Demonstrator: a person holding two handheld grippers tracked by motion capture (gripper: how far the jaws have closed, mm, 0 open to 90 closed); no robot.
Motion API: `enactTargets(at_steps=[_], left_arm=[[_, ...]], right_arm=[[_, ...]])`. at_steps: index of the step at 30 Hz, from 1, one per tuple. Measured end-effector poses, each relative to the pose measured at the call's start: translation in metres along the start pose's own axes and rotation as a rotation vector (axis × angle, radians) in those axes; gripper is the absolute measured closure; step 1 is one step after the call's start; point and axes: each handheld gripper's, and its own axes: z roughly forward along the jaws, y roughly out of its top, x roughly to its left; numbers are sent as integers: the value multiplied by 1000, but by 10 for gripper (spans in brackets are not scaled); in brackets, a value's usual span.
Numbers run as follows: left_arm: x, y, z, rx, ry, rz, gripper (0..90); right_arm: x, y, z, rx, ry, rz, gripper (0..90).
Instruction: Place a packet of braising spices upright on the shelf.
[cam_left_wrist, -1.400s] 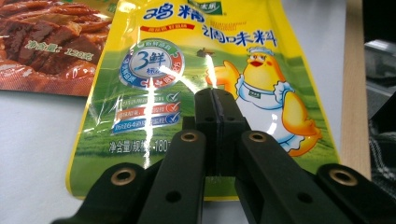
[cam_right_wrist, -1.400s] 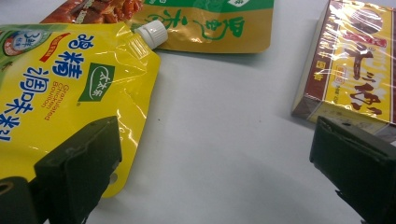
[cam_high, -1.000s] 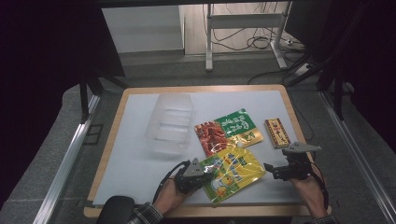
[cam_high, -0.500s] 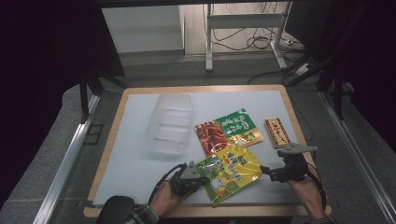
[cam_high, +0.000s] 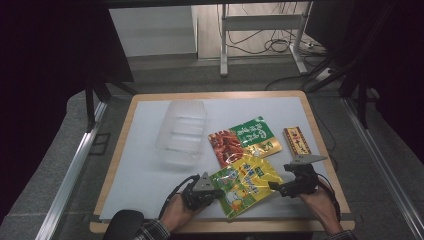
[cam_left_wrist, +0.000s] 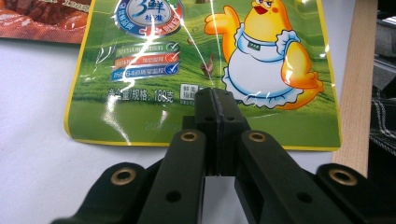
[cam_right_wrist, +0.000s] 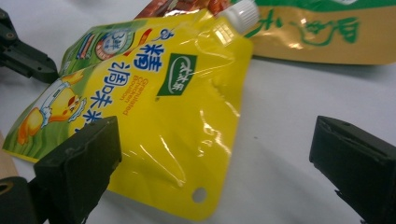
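A yellow and green spouted pouch (cam_high: 245, 182) printed with a cartoon chicken lies near the front of the white table. My left gripper (cam_high: 217, 192) is at its left edge. In the left gripper view its jaws (cam_left_wrist: 215, 93) are pressed together, tips over the pouch (cam_left_wrist: 210, 56), with nothing visibly between them. My right gripper (cam_high: 272, 186) is at the pouch's right edge, open wide. In the right gripper view the pouch's yellow corner (cam_right_wrist: 177, 116), which has a punched hole, lies between the spread jaws (cam_right_wrist: 212, 140), untouched by either pad. The left gripper (cam_right_wrist: 23, 53) shows beyond it.
Behind the pouch lie a red snack bag (cam_high: 226, 145) and a green bag (cam_high: 255, 134), with a red-brown box (cam_high: 296, 141) to their right. A clear plastic container (cam_high: 181, 132) stands left of centre. The table's wooden rim (cam_high: 220, 226) runs close in front of both hands.
My right gripper has moved left, closing in on the pouch's right corner. The left gripper and the pouch have stayed where they were.
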Motion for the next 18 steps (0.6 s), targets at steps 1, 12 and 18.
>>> enactTargets(at_steps=[1,12,18], left_arm=[[0,0,0,0,0,0,900],[0,0,0,-2,-1,-1,900],[1,0,0,-3,-7,-9,900]], right_arm=[[0,0,0,0,0,0,22],[4,7,25,53,126,30,39],[8,11,37,98,185,43,68]])
